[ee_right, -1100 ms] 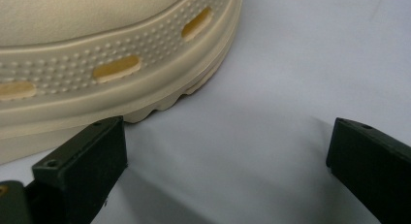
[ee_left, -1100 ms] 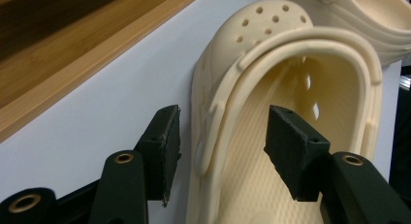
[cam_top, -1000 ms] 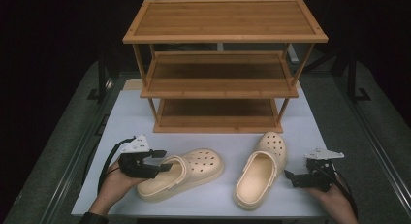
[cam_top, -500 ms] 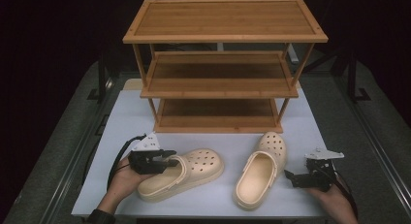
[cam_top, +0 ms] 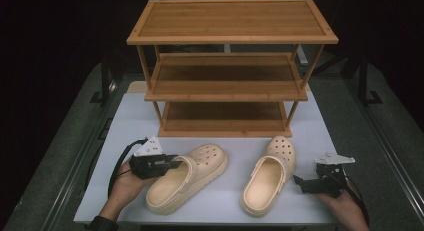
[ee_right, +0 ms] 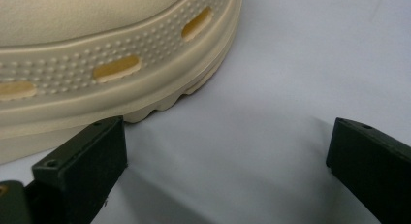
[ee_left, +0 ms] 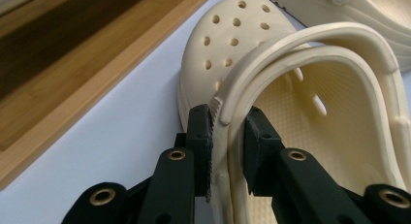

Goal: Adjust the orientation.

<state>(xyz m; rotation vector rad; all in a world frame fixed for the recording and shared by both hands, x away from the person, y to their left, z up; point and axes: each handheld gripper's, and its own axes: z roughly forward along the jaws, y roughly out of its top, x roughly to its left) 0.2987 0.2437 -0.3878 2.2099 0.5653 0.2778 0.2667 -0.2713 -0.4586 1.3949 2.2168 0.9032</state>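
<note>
Two cream clogs lie on the white mat. The left clog [cam_top: 187, 178] [ee_left: 232, 49] points toward the far right. My left gripper [cam_top: 175, 163] [ee_left: 228, 136] has just been closing its jaws, and their pads now press on this clog's side wall and heel strap from both sides. The right clog [cam_top: 270, 176] [ee_right: 121, 54] lies toe away from me. Just to its right, my right gripper [cam_top: 299, 183] [ee_right: 228, 151] is low over the mat and open, with one jaw close to the sole edge and nothing between the jaws.
A three-tier bamboo shoe rack [cam_top: 230, 66] stands behind the clogs, its shelves bare. The white mat [cam_top: 130, 126] covers the table's middle, with dark grey table surface on either side. A black cable trails from each gripper.
The left gripper's jaws have narrowed onto the left clog's rim and strap. The right hand and both clogs are where they were.
</note>
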